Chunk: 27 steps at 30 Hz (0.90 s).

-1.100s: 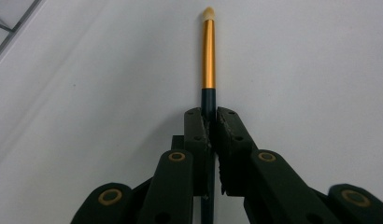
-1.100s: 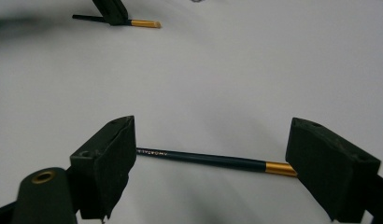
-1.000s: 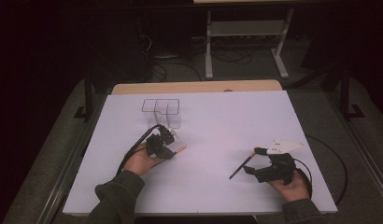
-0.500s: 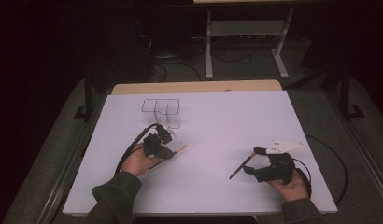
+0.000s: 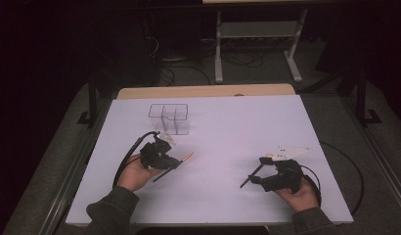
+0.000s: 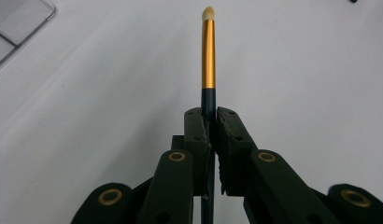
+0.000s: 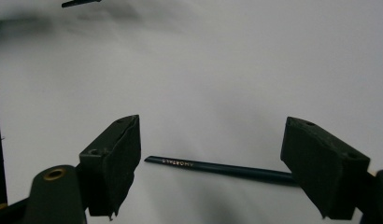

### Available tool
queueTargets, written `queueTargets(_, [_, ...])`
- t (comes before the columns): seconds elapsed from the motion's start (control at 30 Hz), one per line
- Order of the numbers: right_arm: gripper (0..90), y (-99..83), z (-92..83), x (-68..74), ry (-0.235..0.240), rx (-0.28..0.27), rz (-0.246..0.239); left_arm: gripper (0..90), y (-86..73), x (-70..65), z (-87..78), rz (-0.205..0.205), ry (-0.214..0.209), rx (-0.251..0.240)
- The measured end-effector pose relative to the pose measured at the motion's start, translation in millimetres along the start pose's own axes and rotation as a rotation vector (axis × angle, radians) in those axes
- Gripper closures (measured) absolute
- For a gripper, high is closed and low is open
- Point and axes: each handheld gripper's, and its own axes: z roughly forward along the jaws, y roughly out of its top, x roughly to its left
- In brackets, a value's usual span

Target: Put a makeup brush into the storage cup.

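My left gripper [image 5: 174,163] [image 6: 209,116] is shut on a makeup brush [image 5: 185,158] [image 6: 208,56] with a dark handle, a gold ferrule and a pale tip. It holds the brush a little above the white table, tip pointing right. My right gripper [image 5: 259,171] [image 7: 213,135] is at the front right with its jaws wide apart. They have just been closing a little. A second dark brush [image 5: 250,177] [image 7: 217,167] lies flat on the table between them, and the pads [image 7: 119,158] do not touch it.
A clear plastic organizer [image 5: 169,117] [image 6: 12,23] with compartments stands behind the left gripper. A white flat packet [image 5: 289,152] lies just beyond the right gripper. The white table sheet [image 5: 228,127] ends at a wooden strip at the back.
My left gripper has shifted slightly left and up with its brush. The right hand has stayed where it was.
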Motion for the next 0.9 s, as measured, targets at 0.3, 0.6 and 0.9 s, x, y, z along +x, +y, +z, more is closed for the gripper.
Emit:
queueTargets(0.3, [19.0,10.1,7.8,5.4,0.027,0.023,-0.013,83.1,-10.8,-1.9,-13.3,0.025,-0.015,-0.042])
queueTargets(0.6, [19.0,28.9,11.9,6.0,0.054,0.027,-0.02,83.1,-23.1,-8.9,-15.6,0.002,-0.036,-0.124])
queueTargets(0.9, [20.0,46.4,18.5,9.8,0.084,0.036,-0.036,83.1,-29.6,-10.6,-21.3,0.017,-0.031,-0.157])
